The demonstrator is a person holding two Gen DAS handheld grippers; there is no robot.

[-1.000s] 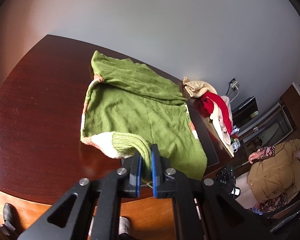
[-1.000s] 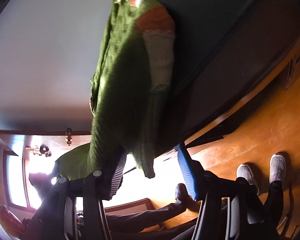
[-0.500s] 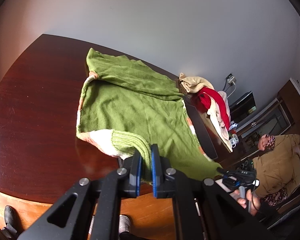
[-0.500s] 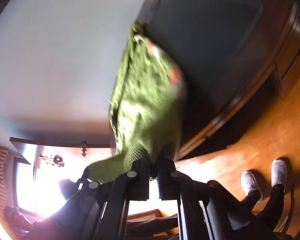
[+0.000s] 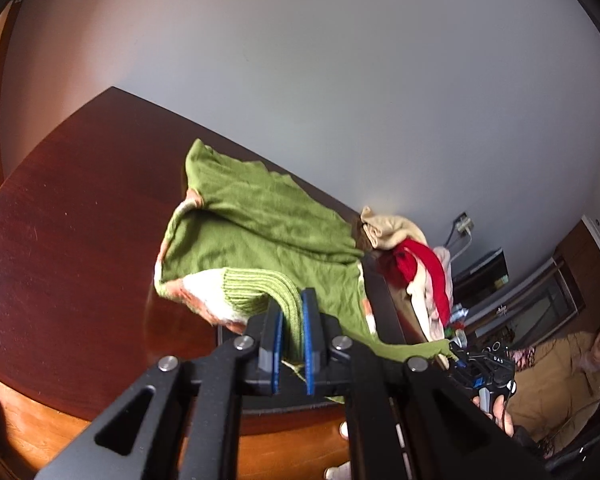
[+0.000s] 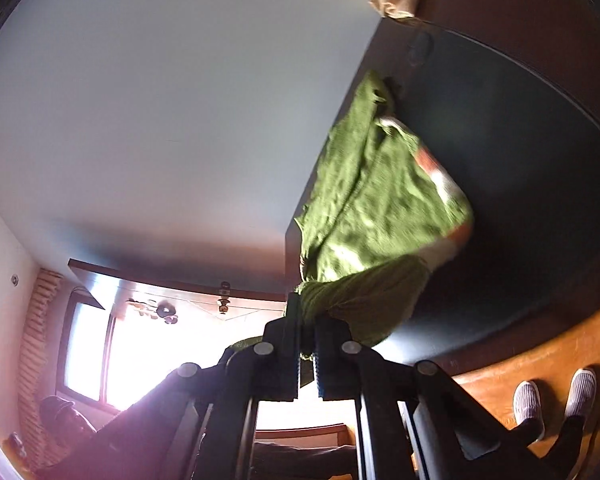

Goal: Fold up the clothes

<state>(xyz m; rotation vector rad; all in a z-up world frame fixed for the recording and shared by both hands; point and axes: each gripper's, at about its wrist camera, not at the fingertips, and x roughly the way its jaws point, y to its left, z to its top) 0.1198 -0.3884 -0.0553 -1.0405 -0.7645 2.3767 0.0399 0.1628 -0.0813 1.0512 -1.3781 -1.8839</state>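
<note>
Between both grippers' jaws, green sweater (image 5: 260,240) is pinched; its far hem blurs.

Dark wooden table (image 5: 60,264), plain grey wall (image 5: 340,80), perhaps a bright window (image 6: 88,344).

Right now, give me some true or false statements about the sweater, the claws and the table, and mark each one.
1. The left claw is shut on the sweater cuff. True.
2. The right claw is open and holds nothing. False: it is shut on green fabric.
3. The sweater lies on a glass table. False: the table is dark wood.
4. A pile of clothes sits beyond the sweater. True.
</note>
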